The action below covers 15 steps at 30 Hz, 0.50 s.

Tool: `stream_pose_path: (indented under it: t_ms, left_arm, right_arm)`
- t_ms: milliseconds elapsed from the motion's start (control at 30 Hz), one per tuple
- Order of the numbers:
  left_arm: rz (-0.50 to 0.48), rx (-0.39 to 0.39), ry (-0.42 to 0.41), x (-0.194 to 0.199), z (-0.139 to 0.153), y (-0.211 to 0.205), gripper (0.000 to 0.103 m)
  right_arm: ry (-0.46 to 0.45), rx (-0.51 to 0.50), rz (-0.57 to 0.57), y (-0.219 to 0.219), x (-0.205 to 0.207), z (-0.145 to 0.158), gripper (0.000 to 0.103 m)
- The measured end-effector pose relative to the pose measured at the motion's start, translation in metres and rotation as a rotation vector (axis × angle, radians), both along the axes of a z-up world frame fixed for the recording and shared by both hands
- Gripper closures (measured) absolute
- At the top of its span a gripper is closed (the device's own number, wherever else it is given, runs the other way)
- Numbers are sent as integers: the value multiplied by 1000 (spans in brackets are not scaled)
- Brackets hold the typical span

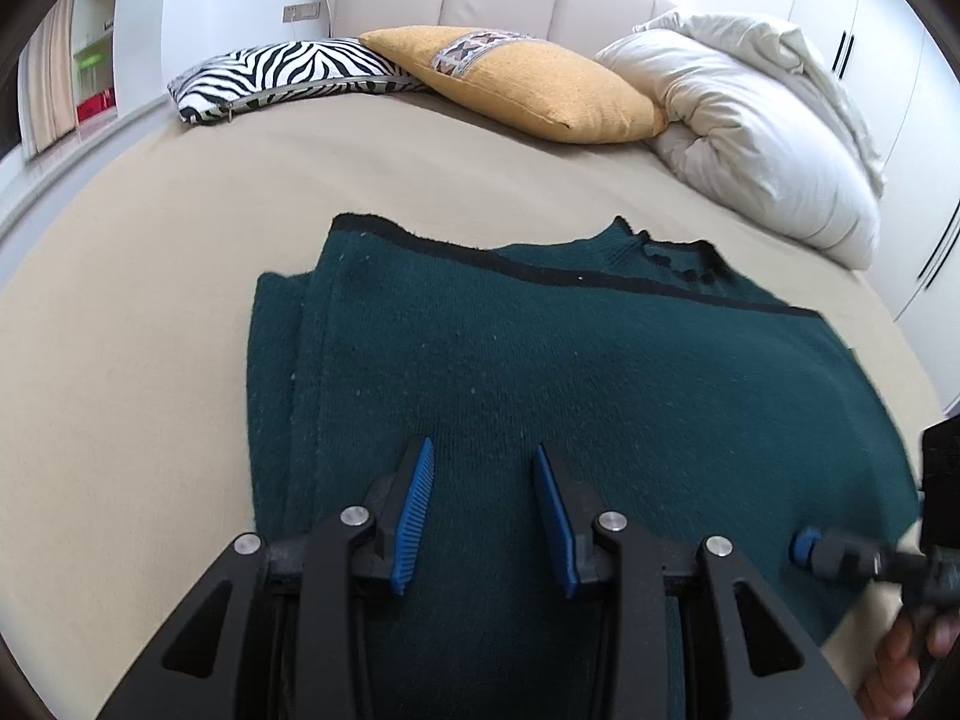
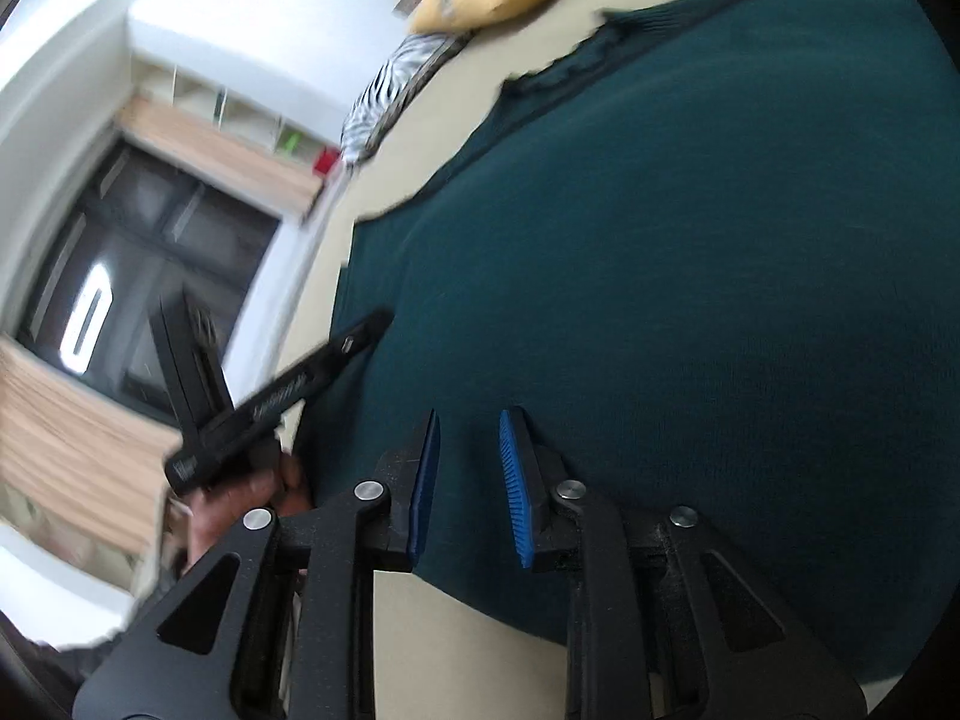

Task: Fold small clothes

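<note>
We hold the left gripper (image 1: 483,504) and right gripper (image 2: 468,480) over the near edge of the folded green sweater (image 1: 540,372), jaws partly open, gripping nothing.

Both wrist cameras look down along their fingers, close over the same green sweater (image 1: 540,372).

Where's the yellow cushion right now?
In the left wrist view, the yellow cushion lies at the bed's head, between the zebra-print cushion and the white duvet, beyond the green sweater.
</note>
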<state>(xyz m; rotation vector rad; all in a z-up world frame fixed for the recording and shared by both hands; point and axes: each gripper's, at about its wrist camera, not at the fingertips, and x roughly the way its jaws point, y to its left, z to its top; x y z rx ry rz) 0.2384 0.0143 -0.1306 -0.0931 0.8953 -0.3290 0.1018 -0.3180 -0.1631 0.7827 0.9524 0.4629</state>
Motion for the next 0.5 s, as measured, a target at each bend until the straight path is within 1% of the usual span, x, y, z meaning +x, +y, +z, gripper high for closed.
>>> stream_pose_path:
  t_ms: [133,167,267,333,367,400,433,467,500]
  left_arm:
    - [-12,-99,12,-16,0,21,65]
    - [-14,-113,13,-21,1,26,65]
    - [-24,-141,20,-36,3,37,65]
    - [-9,-159,30,-48,6,49,67]
    - [-2,-184,34,-56,10,58,67]
    - [5,-195,38,-62,13,62,67]
    - [18,-189,39,-69,17,67,65]
    - [49,-155,30,-79,23,73,61]
    - [65,-154,20,-87,27,79,59]
  right_arm:
    - [-9,-3,-135,-50,-7,-3,85]
    - [-12,-1,-177,-68,-14,-3,86]
    - [-6,-53,-273,-99,-30,1,83]
    - [3,-116,-349,-117,-45,11,82]
    - [8,-152,-378,-120,-50,15,82]
    - [9,-195,-407,-125,-57,21,80]
    - [4,-226,-423,-128,-62,27,80]
    - [-4,-262,-441,-129,-70,35,80]
    - [-21,-301,-456,-129,-76,45,80]
